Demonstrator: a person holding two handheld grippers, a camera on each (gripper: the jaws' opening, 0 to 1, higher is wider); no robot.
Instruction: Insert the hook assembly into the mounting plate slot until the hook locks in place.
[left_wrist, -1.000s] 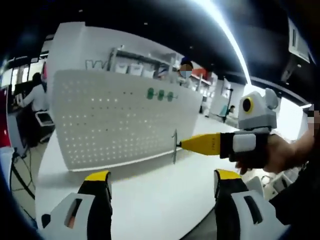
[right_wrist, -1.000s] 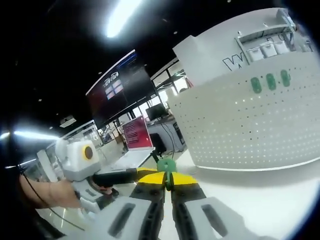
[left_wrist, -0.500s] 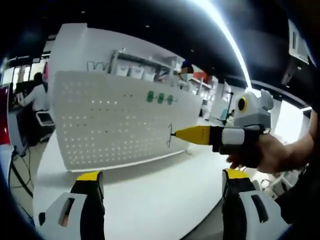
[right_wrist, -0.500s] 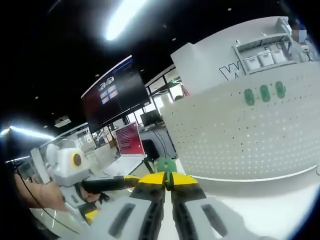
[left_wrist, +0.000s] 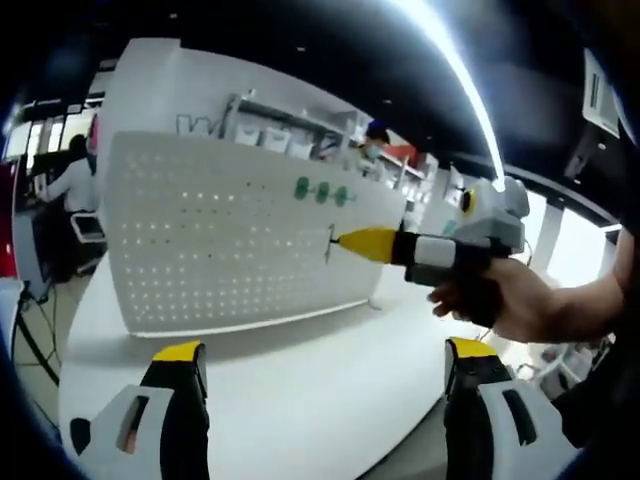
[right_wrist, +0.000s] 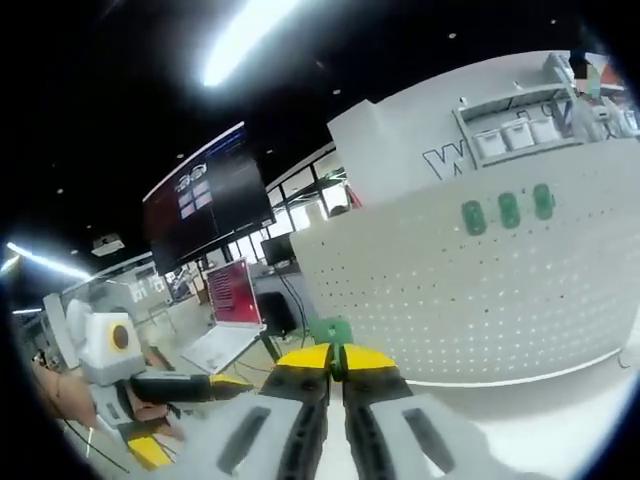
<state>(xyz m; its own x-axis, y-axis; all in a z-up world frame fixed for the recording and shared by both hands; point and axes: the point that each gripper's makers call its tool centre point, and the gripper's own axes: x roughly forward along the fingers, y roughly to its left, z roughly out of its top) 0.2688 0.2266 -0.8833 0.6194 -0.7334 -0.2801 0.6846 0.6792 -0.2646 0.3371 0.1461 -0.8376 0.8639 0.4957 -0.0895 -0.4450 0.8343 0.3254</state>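
Pegboard (left_wrist: 240, 235) stands upright on the white table (left_wrist: 300, 390), its face dotted with rows of small holes, and three green hooks (left_wrist: 321, 191) sit side by side near its upper edge; in the right gripper view the same board (right_wrist: 480, 290) shows those green pieces (right_wrist: 508, 210) high on its face. In the left gripper view the right gripper (left_wrist: 338, 241) comes in from the right, held in a hand (left_wrist: 510, 300), with its yellow tips pressed together on a thin hook (left_wrist: 330, 243) that stands upright just in front of the board's face; whether the hook touches the board cannot be told. The right gripper view looks along that gripper (right_wrist: 338, 360), its jaws closed on the hook's green part (right_wrist: 331, 331), which pokes up just above the yellow tips. The left gripper (left_wrist: 315, 352) hangs low over the table, its jaws spread wide with nothing between them, well apart from the board. In the right gripper view it (right_wrist: 225, 382) lies at the lower left, held in a hand (right_wrist: 60, 395). Beyond the table a dark screen (right_wrist: 205, 205) hangs under a long ceiling light (right_wrist: 250, 30).
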